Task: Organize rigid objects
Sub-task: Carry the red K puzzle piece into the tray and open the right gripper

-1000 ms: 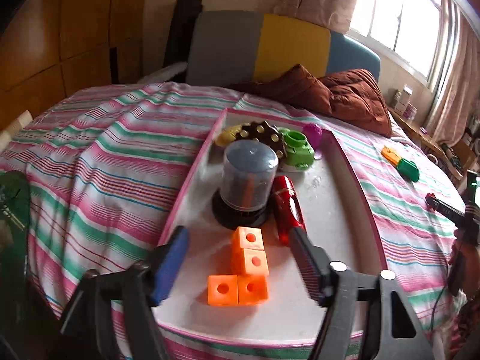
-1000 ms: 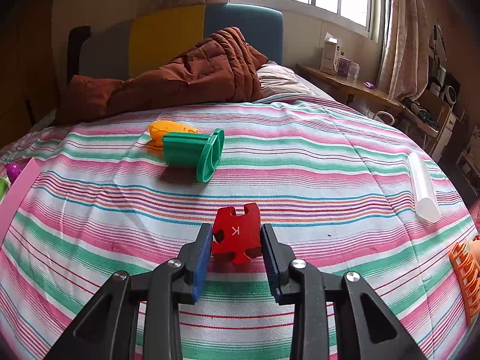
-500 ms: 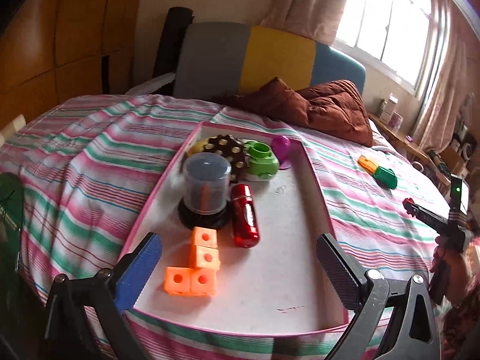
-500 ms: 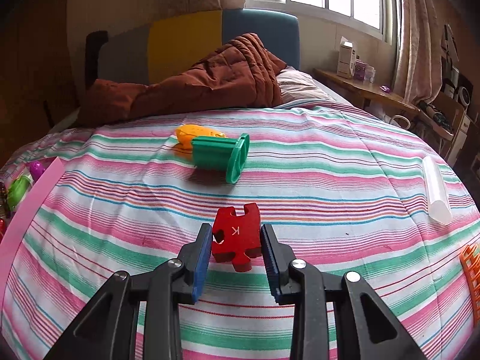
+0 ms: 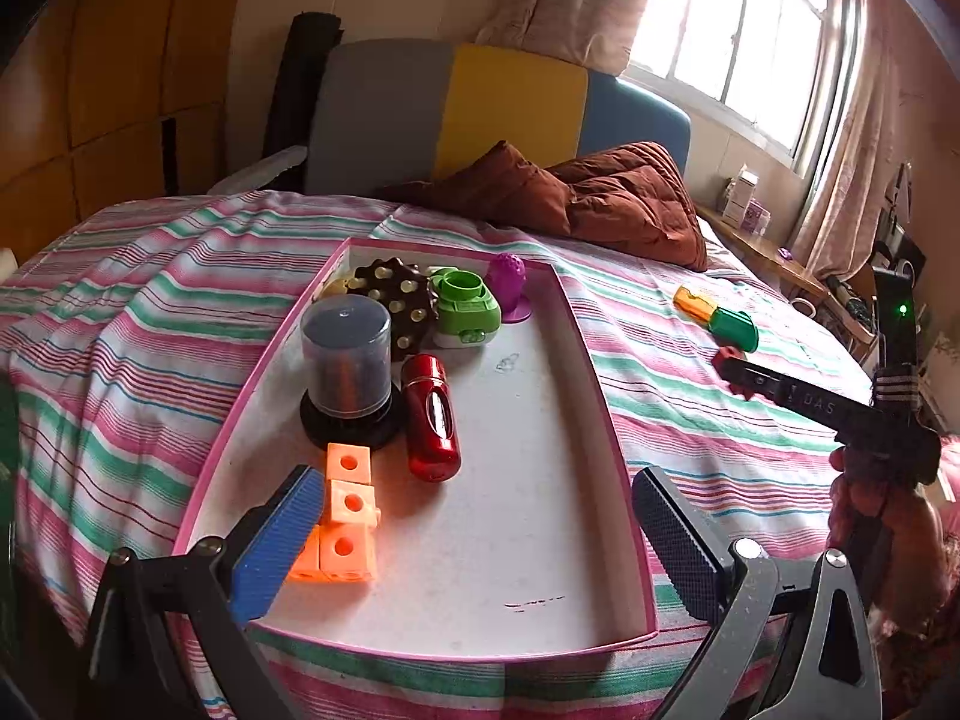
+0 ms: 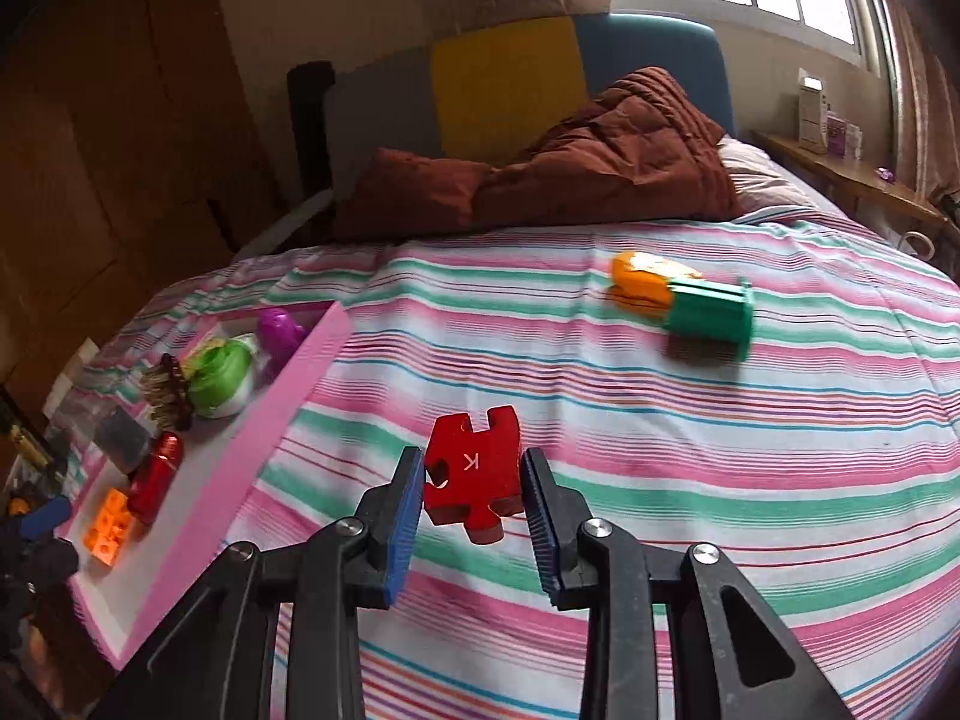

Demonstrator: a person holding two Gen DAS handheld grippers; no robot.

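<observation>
My right gripper is shut on a red puzzle piece marked K, held above the striped bedspread, right of the pink tray. In the left wrist view the right gripper comes in from the right with the red piece at its tip. My left gripper is open and empty over the near end of the pink-rimmed tray. The tray holds orange cubes, a red cylinder, a dark capped jar, a studded brown ball, a green toy and a purple toy.
An orange and green toy lies on the bedspread beyond the right gripper; it also shows in the left wrist view. A brown quilt and the headboard are at the back. A window shelf is at the right.
My left gripper has opened wide and drawn back from the orange cubes. My right gripper, still holding the red piece, has swung left toward the tray.
</observation>
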